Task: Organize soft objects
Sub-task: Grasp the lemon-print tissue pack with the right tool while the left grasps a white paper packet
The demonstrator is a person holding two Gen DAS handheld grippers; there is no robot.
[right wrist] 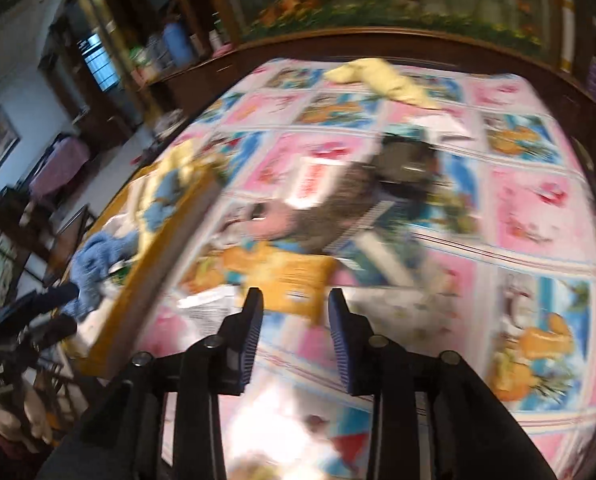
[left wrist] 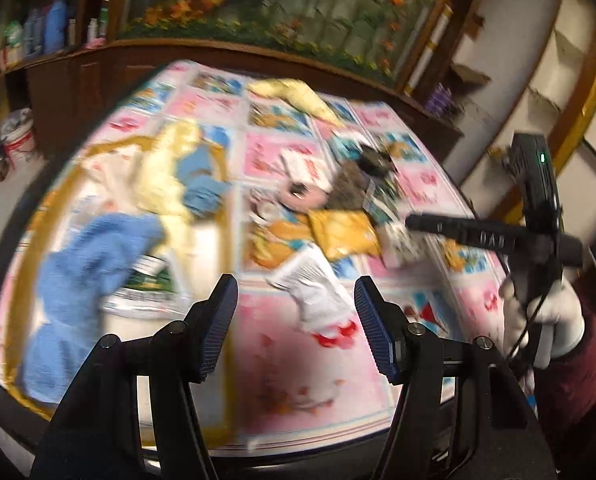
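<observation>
Both the left gripper (left wrist: 294, 324) and right gripper (right wrist: 296, 340) hang released and empty over the bedspread (left wrist: 282, 392). Loose cloths and packets (right wrist: 298, 280) lie just beyond, the box (left wrist: 30, 216) to the left. Both views are blurred, so a hasty grab may pinch the bedspread instead.

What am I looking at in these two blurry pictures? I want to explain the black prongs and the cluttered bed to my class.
There is no robot: a person holds a two-finger gripper in each hand, each carrying a forward-looking fisheye camera. One picture comes from the left gripper, the other from the right gripper. Both are open and hold nothing. Below them lies a patchwork bedspread with a yellow packet, a pale yellow cloth and a box containing a blue towel. The left view also shows the gloved right hand.
</observation>
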